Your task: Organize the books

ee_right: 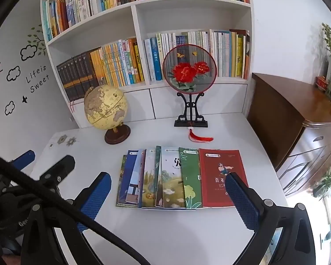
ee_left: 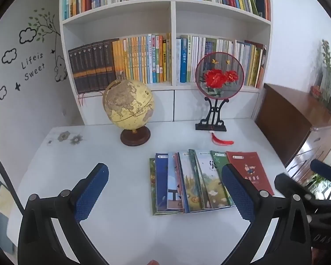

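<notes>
Several thin picture books (ee_left: 194, 181) lie fanned out and overlapping on the white desk (ee_left: 121, 220), with a red-covered book (ee_left: 249, 170) at the right end. My left gripper (ee_left: 165, 190) hovers above the desk's near side, open and empty, the books between and beyond its blue pads. In the right wrist view the same fan of books (ee_right: 178, 178) lies ahead, the red book (ee_right: 220, 176) rightmost. My right gripper (ee_right: 168, 198) is also open and empty, its right pad over the red book's near corner. The left gripper shows at the left edge (ee_right: 33, 167).
A yellow globe (ee_left: 128, 108) on a dark base and a round red-flower fan on a black stand (ee_left: 218, 79), with a red tassel (ee_left: 220, 140), stand behind the books. A white bookshelf (ee_left: 172, 44) full of books rises at the back. A brown wooden cabinet (ee_left: 298, 119) flanks the desk's right.
</notes>
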The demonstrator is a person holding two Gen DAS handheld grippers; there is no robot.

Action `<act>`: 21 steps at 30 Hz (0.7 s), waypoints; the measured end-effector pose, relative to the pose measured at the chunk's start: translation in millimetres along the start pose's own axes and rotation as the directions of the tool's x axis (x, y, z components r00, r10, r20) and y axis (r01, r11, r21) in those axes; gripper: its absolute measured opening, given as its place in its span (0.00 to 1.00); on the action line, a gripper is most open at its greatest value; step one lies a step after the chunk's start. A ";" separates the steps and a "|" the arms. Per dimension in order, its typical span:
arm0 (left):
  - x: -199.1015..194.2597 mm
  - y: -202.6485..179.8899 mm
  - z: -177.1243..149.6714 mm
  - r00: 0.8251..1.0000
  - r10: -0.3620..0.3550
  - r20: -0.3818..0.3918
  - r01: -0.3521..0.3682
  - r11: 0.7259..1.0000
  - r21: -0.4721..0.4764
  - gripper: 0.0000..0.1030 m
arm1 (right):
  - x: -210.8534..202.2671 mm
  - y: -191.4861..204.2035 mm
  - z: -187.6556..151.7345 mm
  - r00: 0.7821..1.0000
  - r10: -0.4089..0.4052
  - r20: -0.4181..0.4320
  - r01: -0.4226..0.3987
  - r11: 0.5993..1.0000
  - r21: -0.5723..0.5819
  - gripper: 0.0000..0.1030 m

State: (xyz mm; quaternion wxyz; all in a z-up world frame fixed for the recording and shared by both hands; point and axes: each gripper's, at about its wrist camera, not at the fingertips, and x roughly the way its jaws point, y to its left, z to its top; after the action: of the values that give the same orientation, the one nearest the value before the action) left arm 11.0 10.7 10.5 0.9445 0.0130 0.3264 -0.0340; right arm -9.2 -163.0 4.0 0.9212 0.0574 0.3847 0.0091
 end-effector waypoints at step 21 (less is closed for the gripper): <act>14.8 37.3 -7.0 1.000 -0.003 0.031 0.006 0.996 -0.089 0.99 | -11.2 22.4 -17.5 0.941 0.339 0.004 -0.338 0.940 -0.043 1.00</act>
State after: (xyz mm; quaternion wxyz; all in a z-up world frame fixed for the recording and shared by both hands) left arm 21.0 47.5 -4.1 0.9490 -0.0303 0.3131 -0.0218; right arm -28.9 -139.7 2.2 0.9091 0.1033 0.3638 0.1750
